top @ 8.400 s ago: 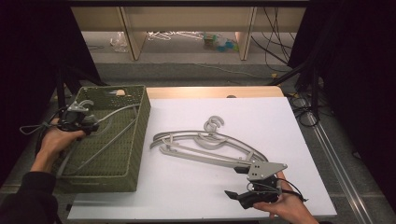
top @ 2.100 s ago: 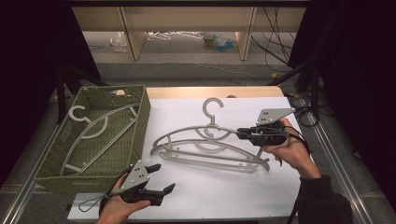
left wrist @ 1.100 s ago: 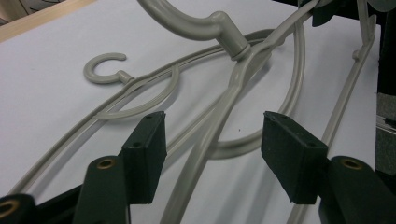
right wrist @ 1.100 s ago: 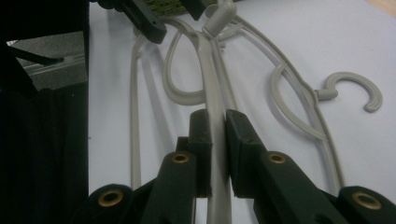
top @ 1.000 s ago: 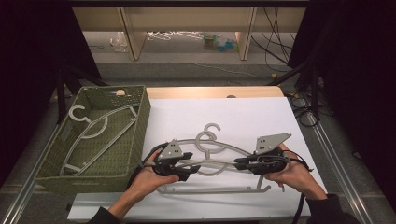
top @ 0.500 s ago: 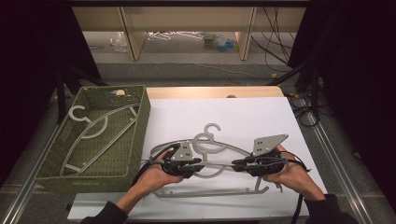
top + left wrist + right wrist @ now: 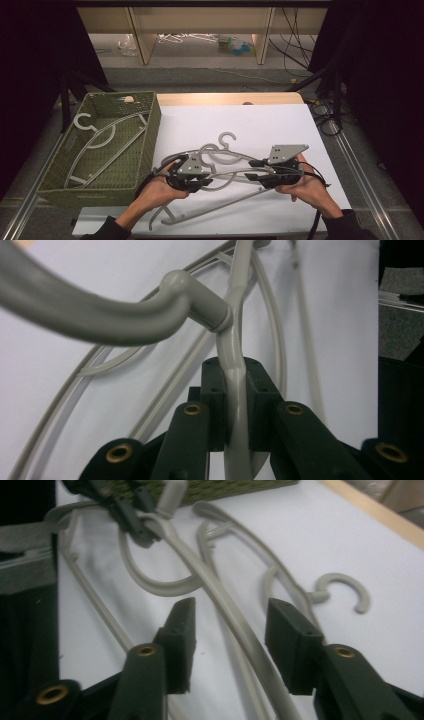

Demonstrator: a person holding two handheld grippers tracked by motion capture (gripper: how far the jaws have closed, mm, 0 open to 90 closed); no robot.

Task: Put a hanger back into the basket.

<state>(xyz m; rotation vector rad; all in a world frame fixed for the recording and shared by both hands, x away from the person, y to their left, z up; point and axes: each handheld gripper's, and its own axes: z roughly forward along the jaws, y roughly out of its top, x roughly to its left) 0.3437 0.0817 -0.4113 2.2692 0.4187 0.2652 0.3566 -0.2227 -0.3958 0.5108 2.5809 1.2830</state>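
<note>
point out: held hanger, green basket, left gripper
held hanger [image 7: 235, 390], left gripper view, on the arm between the pads
green basket [image 7: 150, 125], high view, on its right wall
left gripper [image 7: 235, 412], left gripper view, midway between fingertips

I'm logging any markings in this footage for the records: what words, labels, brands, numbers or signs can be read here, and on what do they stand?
None can be read.
The grey hangers, the green woven basket, the white table top and both grippers, left and right, show no writing.
The items on the floor beyond the table are too small and blurred to show any label.
</note>
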